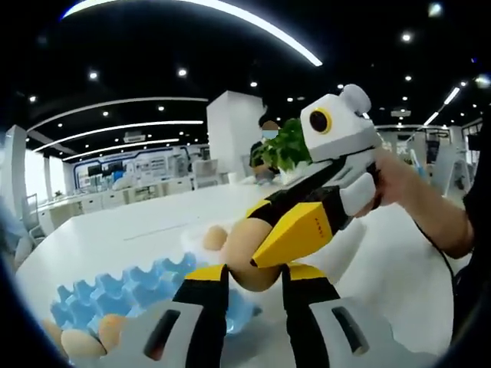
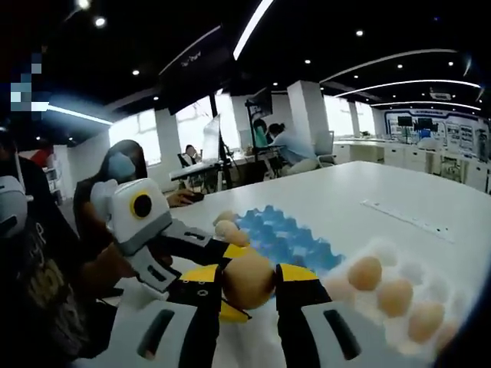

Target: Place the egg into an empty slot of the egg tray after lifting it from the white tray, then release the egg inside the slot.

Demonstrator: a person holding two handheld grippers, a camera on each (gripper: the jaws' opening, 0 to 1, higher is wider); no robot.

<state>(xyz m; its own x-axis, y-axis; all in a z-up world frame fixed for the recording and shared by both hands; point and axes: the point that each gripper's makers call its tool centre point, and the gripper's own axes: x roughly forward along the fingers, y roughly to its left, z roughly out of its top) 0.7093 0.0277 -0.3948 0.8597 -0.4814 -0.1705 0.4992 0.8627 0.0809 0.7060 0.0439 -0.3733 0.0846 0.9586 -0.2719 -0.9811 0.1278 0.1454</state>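
— White counter (image 2: pixel 368 192) of an open office is spread below; where is the egg (image 2: pixel 248 280) kept?

— It is held in the air above the counter, between the blue egg tray (image 2: pixel 285 239) and the white tray (image 2: pixel 383 251), clear of both.

— How are the fingers set?

— The right gripper (image 2: pixel 249 270) is narrowed onto the egg's sides. The left gripper (image 1: pixel 255 274) is closed on it crosswise, seemingly so that it is steadied before being lowered into an empty slot.

Tan-brown egg (image 2: pixel 248 280), blue egg tray (image 1: pixel 123 295), white tray (image 2: pixel 399 307) with tan eggs, yellow-and-black jaws, white worktop (image 1: pixel 130 230), green plant (image 1: pixel 288 146)
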